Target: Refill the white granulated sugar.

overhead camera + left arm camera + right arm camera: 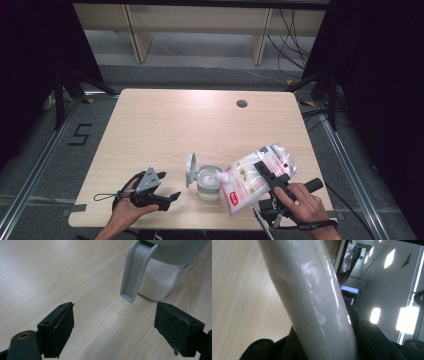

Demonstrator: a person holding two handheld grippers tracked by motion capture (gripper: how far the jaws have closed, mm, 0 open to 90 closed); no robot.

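Bag point(252, 180) is clamped in the right hand-held gripper point(267, 175), tilted, mouth over the jar point(208, 182). Left hand-held gripper point(167, 192) is held released left of jar, on the surface point(175, 120).

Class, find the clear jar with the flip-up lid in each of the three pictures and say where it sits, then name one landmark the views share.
High view: the jar stands at lower centre, lid raised on its left, the bag's corner at its rim.
Left gripper view: upper right, beyond the open jaws, white powder inside.
Right gripper view: I cannot make it out; the bag crosses the frame.
Shared landmark: the pale wooden table.
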